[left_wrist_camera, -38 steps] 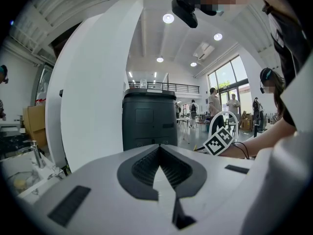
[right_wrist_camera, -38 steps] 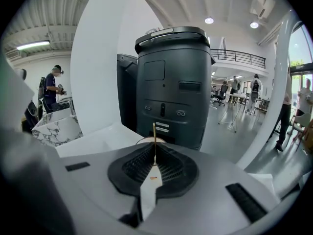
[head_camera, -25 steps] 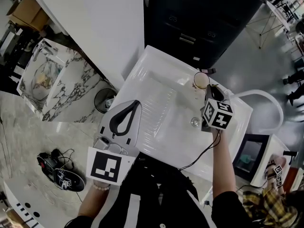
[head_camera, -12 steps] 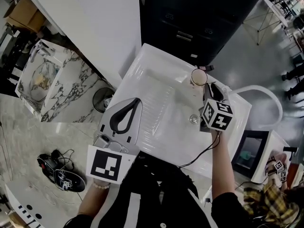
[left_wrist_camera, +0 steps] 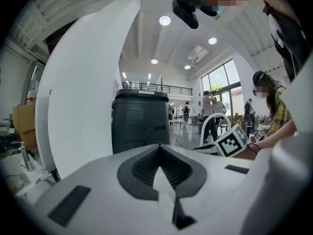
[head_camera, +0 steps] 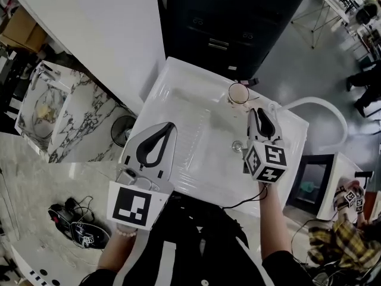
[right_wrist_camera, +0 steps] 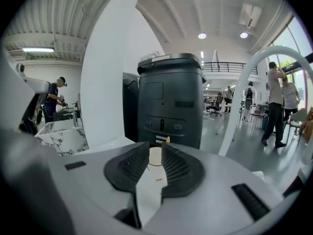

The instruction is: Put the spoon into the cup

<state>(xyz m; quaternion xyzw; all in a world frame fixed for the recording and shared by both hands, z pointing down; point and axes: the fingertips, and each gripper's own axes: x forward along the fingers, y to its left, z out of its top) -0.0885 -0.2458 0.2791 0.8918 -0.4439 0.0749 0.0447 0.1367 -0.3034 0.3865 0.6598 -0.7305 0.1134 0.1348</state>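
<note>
Over a white sink (head_camera: pixel 196 142), the left gripper (head_camera: pixel 172 128) hangs at its near edge, jaws pressed together and empty; the right gripper (head_camera: pixel 260 110) holds its jaws slightly apart on nothing, the cup (head_camera: pixel 239 92) just ahead of them, with what may be the spoon (right_wrist_camera: pixel 167 139) showing yellowish above the rim

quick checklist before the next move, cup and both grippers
1. Right hand-held gripper empty: ok, jaws slightly apart, nothing between them.
2. Left hand-held gripper empty: ok, jaws together on nothing.
3. Cup upright on the white basin: ok.
4. Cup in line with the right hand-held gripper: ok, it shows through the gap.
5. Spoon in the cup: cannot tell, only a yellowish tip shows at the rim.
</note>
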